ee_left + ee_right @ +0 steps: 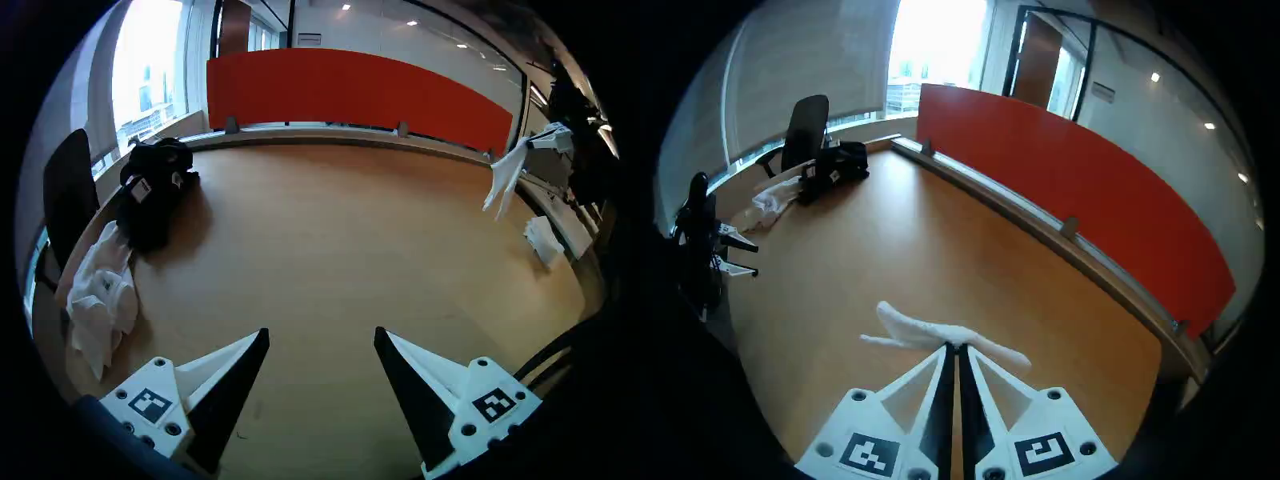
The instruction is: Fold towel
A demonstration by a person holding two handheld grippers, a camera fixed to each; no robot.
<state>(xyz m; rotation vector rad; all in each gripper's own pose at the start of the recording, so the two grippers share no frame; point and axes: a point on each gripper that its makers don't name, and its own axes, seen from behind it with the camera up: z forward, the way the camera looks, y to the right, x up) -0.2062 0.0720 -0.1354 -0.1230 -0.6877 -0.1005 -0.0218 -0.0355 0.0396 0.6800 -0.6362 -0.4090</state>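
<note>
Black fabric bag [156,192] sits far ahead-left of the left gripper [320,332]; can't tell its contents. Left gripper released, jaws spread wide over the light wooden tabletop [320,240]. Right gripper [955,346] clenched on the white cloth towel [912,326], pinched at the fingertips. The towel's long axis runs crosswise to the fingers, ends out left and right. In left gripper view it droops, far ahead-right

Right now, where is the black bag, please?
In the left gripper view, the black bag sits far left on the wooden table, beside the white cloths.
</note>
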